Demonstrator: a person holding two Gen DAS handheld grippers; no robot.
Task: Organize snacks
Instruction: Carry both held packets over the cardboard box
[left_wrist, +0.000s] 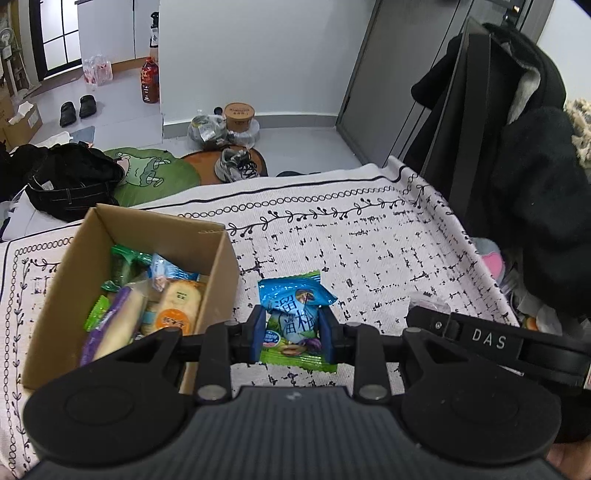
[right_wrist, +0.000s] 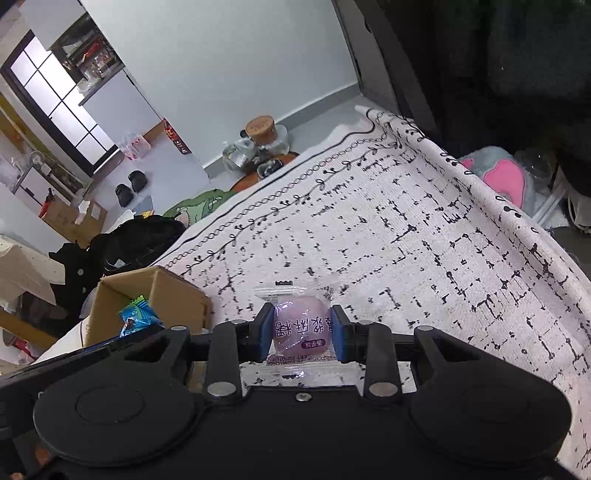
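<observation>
a: left gripper (left_wrist: 291, 328) is pinching a blue-green plum candy packet (left_wrist: 295, 317), pads narrowed onto its sides, packet hanging just right of the cardboard box (left_wrist: 218, 266).

b: right gripper (right_wrist: 303, 332)?

a: it's squeezing a purple mochi sweet in a clear wrapper (right_wrist: 300, 328), jaws nearly closed on it, over the patterned tablecloth (right_wrist: 424, 229). box is sitting off to its left.

b: box contents?

a: already holding several snacks: rice cracker pack (left_wrist: 177, 306), purple-wrapped stick (left_wrist: 107, 328), green and blue packets. approx half full.

b: what's remaining?

a: both held pcs aren't in the box yet. no other loose snacks showing on the cloth in either view, so judging this is nearing the end, just two drops left.
</observation>
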